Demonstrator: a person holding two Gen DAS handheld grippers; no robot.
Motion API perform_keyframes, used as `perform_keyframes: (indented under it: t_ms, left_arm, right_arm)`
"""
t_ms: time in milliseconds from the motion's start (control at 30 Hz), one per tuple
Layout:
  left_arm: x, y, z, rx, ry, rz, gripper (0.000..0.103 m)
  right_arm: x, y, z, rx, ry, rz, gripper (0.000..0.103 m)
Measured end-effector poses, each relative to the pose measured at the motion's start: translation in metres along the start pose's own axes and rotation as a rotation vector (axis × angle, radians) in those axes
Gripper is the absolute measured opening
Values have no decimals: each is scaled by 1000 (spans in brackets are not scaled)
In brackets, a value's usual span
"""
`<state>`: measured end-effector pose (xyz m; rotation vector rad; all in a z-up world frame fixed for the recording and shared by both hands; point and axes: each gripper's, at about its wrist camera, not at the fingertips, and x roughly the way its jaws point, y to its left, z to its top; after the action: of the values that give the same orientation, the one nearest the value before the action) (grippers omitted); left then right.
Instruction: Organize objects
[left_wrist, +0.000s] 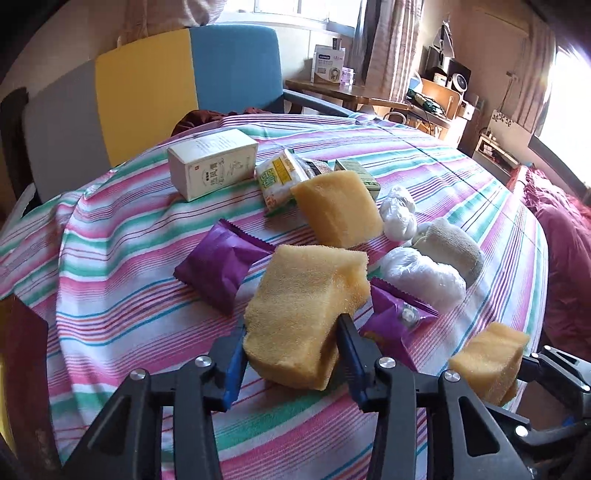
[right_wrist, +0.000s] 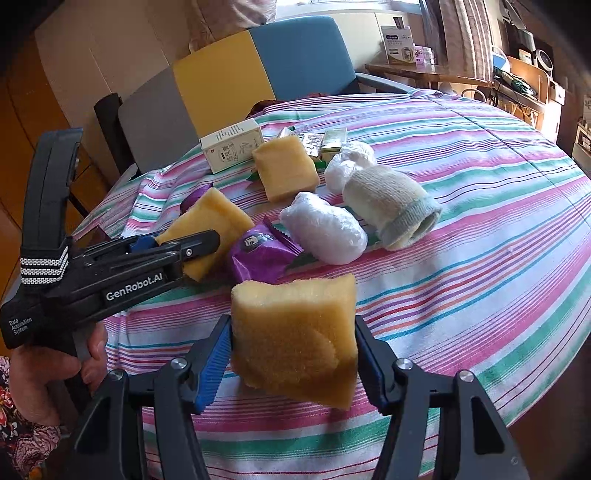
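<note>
My left claw (left_wrist: 291, 360): clamped on a yellow rectangular foam sponge (left_wrist: 303, 317), its blue pads pressed into both sides, the near end tipped up off the cloth.
My right claw (right_wrist: 293, 354): closed on a second yellow foam block (right_wrist: 295, 332), held just above the near edge of the table.
My hand (right_wrist: 48, 373): near left in the right view, wrapped round the black handle of the left tool.
Striped tablecloth (left_wrist: 129, 266): pink, green and white, covering the round table.
Purple foil packet (left_wrist: 221, 267): flat, just left of my left sponge.
Second purple packet (right_wrist: 260, 253): just right of that sponge, touching it.
White plastic-wrapped bundle (right_wrist: 325, 234): right of the packet, beside a cream knitted sock (right_wrist: 391, 205).
Third yellow sponge (left_wrist: 338, 208): farther back, mid-table, lying loose.
White cardboard box (left_wrist: 214, 162): far left, standing on the cloth.
Small snack packs (left_wrist: 280, 175): far, between box and third sponge.
</note>
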<state>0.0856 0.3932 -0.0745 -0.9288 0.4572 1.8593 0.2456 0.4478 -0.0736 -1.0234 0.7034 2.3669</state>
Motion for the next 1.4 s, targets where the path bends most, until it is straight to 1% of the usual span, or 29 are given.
perform_keyframes:
  t_ms: [300, 400, 500, 633, 767, 900, 967, 1067, 1167, 1333, 1400]
  left_arm:
    - [-49, 34, -31, -148, -37, -10, 45]
    - [-73, 43, -43, -184, -64, 3, 45]
    - [-99, 55, -54, -209, -101, 37, 45]
    - [-135, 80, -69, -261, -146, 114, 45]
    - [-160, 115, -89, -331, -157, 202, 45]
    - [-184, 155, -111, -414, -165, 259, 45]
    - [-193, 170, -120, -434, -168, 290, 45]
    - [-206, 196, -134, -456, -164, 347, 45]
    - [-217, 224, -149, -498, -147, 406, 45]
    - [-227, 273, -175, -577, -98, 484, 45]
    - [-228, 285, -181, -591, -74, 512, 45]
  right_arm:
    - [-11, 30, -3, -38, -18, 11, 62]
    - [-13, 43, -5, -60, -17, 25, 62]
    - [-14, 57, -6, -82, -15, 41, 62]
    - [-18, 79, -4, -130, -26, 63, 62]
    - [-22, 100, -4, -158, -34, 95, 62]
    - [-23, 119, -7, -166, -23, 123, 62]
    - [-23, 130, -7, -178, -21, 136, 62]
    - [-26, 150, -5, -219, -31, 145, 62]
    - [-28, 166, -4, -246, -41, 160, 62]
    - [-32, 189, -4, -286, -53, 182, 62]
    - [-33, 196, -5, -295, -52, 189, 62]
